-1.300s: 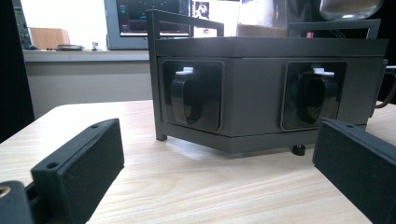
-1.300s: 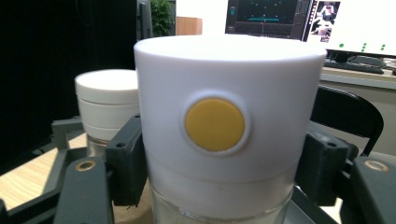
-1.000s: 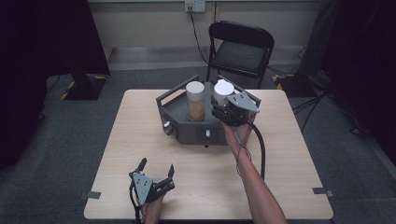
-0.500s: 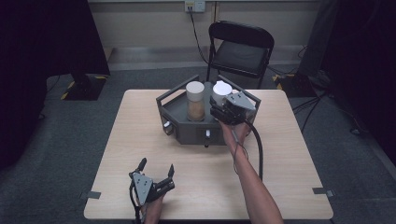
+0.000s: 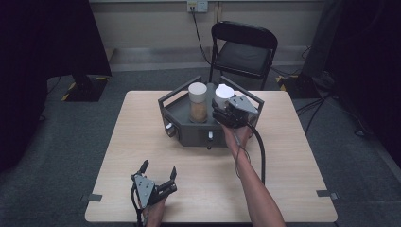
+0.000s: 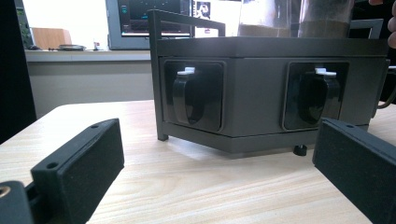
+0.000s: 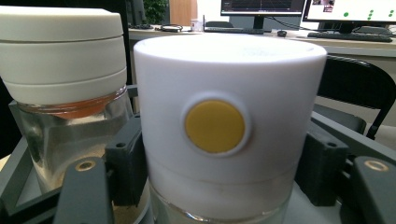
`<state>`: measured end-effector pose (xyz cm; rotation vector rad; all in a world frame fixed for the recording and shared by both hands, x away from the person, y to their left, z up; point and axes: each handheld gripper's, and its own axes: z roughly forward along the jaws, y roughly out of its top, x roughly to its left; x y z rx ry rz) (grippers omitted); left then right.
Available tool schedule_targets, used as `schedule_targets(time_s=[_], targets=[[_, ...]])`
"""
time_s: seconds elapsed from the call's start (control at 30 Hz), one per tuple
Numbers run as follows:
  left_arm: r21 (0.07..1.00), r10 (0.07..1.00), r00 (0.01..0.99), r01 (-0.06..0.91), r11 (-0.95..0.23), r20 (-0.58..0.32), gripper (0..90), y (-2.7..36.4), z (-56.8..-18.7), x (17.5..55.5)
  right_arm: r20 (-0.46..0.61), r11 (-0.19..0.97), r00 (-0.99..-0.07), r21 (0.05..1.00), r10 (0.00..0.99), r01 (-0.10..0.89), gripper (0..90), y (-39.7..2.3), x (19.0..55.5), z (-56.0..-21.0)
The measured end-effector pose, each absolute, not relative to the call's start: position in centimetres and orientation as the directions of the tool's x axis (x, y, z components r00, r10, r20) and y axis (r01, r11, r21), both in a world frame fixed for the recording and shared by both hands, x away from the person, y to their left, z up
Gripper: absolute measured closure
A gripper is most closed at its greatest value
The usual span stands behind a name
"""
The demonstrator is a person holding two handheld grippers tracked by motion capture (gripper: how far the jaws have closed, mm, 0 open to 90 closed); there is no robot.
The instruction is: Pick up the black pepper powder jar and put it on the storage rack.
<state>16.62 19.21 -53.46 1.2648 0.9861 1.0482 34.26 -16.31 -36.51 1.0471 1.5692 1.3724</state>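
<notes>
White-lidded jar (image 7: 229, 126) between right tool (image 7: 229, 172) jaws, on rack (image 5: 179, 106)

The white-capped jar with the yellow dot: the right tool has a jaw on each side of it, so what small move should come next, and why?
Probably close the right tool gently on the white cap. Its black jaws flank the cap on both sides and look level with it, but firm contact is not clear yet. The neighbouring jar stands close, so closing before any lift seems safer. The left tool rests open, apart.
</notes>
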Motion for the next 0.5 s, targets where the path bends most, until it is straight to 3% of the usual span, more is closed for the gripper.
schedule_targets(time_s=[0.5], targets=[[0.998, 0.970, 0.243, -0.061, 0.015, 0.000, 1.5, 19.19, -53.47, 16.61, -0.016, 0.045, -0.350, 0.996, 0.937, 0.077, 30.2, -16.49, 34.13, -37.27]])
